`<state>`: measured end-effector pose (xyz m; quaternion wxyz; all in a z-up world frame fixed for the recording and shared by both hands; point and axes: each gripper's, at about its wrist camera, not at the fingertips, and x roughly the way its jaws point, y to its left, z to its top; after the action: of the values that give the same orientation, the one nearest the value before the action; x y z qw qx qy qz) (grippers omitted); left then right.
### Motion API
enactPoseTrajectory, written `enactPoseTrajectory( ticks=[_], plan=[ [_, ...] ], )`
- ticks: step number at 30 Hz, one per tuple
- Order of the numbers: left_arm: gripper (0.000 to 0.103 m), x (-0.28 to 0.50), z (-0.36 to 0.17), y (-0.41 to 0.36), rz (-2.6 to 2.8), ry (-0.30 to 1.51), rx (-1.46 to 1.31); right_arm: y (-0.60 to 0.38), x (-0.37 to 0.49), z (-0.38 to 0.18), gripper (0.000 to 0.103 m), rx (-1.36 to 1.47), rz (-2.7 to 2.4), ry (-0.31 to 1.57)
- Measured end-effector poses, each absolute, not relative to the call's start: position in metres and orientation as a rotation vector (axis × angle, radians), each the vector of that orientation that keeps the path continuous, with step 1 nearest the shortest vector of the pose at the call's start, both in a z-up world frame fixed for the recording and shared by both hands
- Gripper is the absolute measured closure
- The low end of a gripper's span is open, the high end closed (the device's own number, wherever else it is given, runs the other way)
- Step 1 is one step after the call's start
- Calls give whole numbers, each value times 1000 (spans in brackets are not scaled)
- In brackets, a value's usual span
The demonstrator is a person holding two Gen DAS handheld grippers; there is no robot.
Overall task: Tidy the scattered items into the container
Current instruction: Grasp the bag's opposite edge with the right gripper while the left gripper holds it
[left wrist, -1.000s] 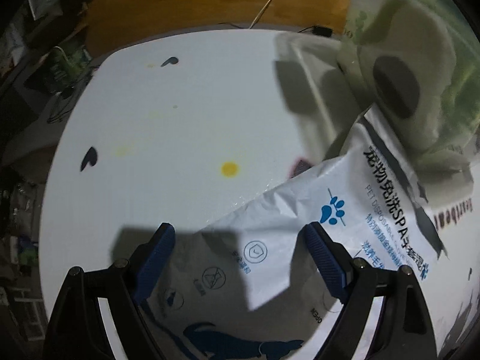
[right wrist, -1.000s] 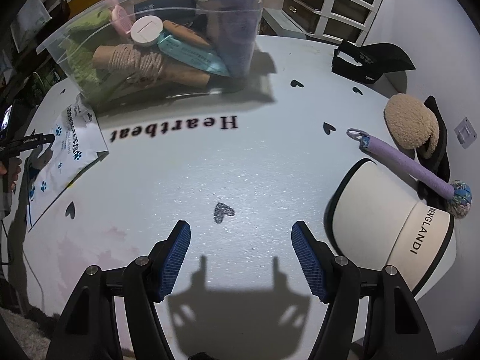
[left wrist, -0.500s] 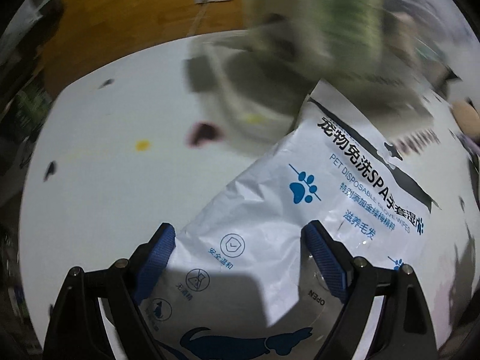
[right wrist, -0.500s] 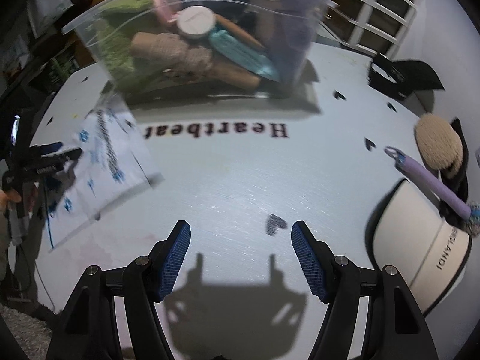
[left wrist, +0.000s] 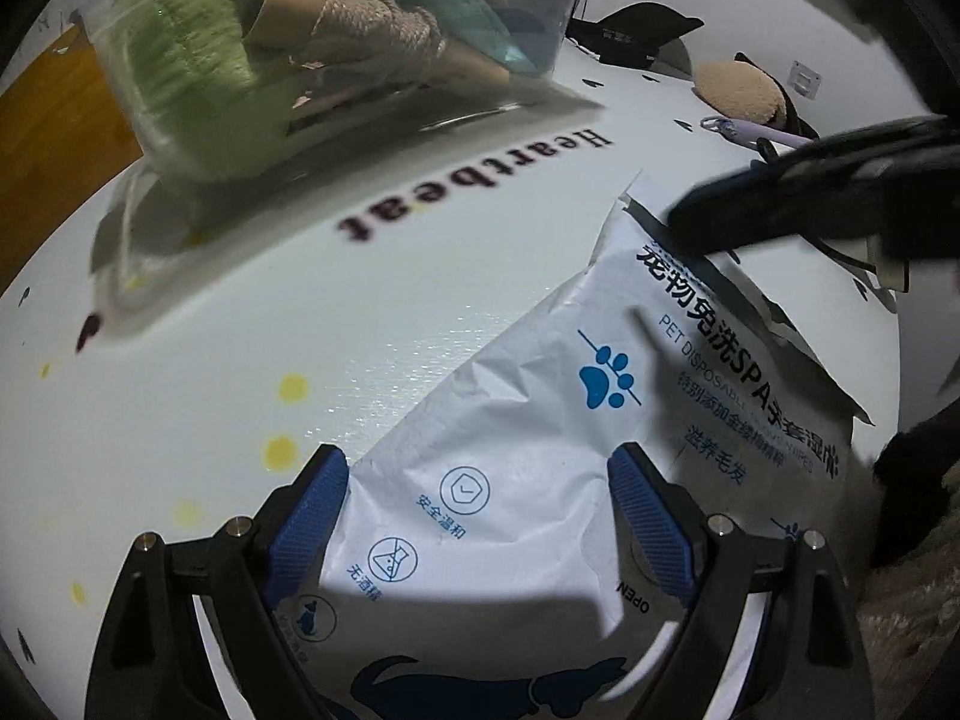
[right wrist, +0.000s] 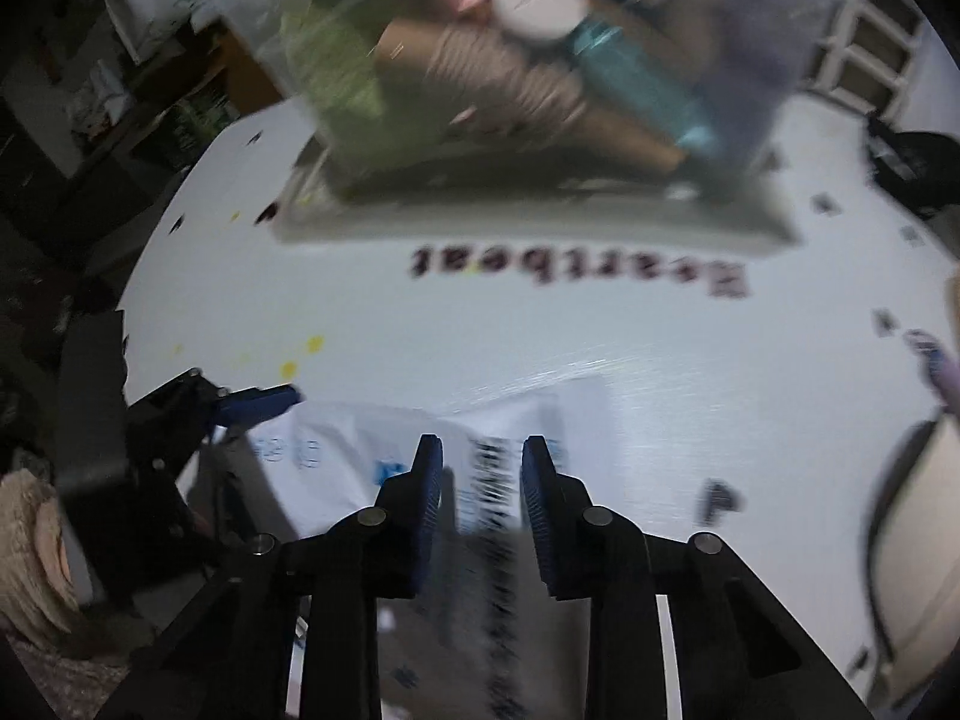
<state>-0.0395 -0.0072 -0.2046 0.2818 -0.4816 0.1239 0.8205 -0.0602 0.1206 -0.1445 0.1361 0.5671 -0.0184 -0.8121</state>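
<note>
A white pack of pet wipes (left wrist: 540, 420) with blue paw prints sits bulging between the blue pads of my left gripper (left wrist: 477, 462), which is shut wide on its near end. The pack's far end lies on the white table. My right gripper (right wrist: 482, 447) hovers over that far end (right wrist: 504, 420), its jaws closing, a gap still showing between the pads. In the left wrist view one of its fingers (left wrist: 780, 204) crosses the pack's torn top seam. The clear plastic container (left wrist: 138, 102) (right wrist: 312, 120) stands just beyond, full of green cloth, twine rolls and a teal tube.
The table (left wrist: 300, 312) is printed with "Heartbeat" and small hearts. At the right lie a black cap (left wrist: 636, 30), a tan fluffy pad (left wrist: 738, 90), a purple wand (left wrist: 756, 132) and a cream cap (right wrist: 924, 510). A fleecy sleeve (right wrist: 24, 540) shows behind my left gripper (right wrist: 258, 402).
My left gripper has carried the pack across the table toward the container and rolled. My right gripper has swung left over the pack's far end and its jaws have narrowed.
</note>
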Motion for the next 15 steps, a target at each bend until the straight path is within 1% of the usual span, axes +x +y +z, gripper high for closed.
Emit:
enactPoseTrajectory(
  ticks=[3, 5, 6, 8, 11, 12, 15],
  plan=[
    [14, -43, -206, -12, 2202, 326, -1289, 114, -72, -174, 76, 1721, -2332, 15],
    [14, -43, -206, -12, 2201, 320, -1293, 120, -75, -184, 76, 1701, -2376, 22],
    [14, -43, -206, -11, 2200, 314, -1297, 122, -77, -185, 80, 1699, -2386, 39],
    [14, -41, -206, -11, 2201, 317, -1290, 127, -81, -185, 80, 1701, -2402, 76],
    [14, -41, -206, -10, 2204, 315, -1283, 149, -89, -187, 80, 1731, -2487, 82],
    [14, -41, -206, -11, 2204, 314, -1281, 159, -92, -187, 80, 1758, -2508, 74],
    [14, -42, -207, -11, 2205, 315, -1280, 182, -95, -180, 79, 1804, -2511, -52]
  ],
)
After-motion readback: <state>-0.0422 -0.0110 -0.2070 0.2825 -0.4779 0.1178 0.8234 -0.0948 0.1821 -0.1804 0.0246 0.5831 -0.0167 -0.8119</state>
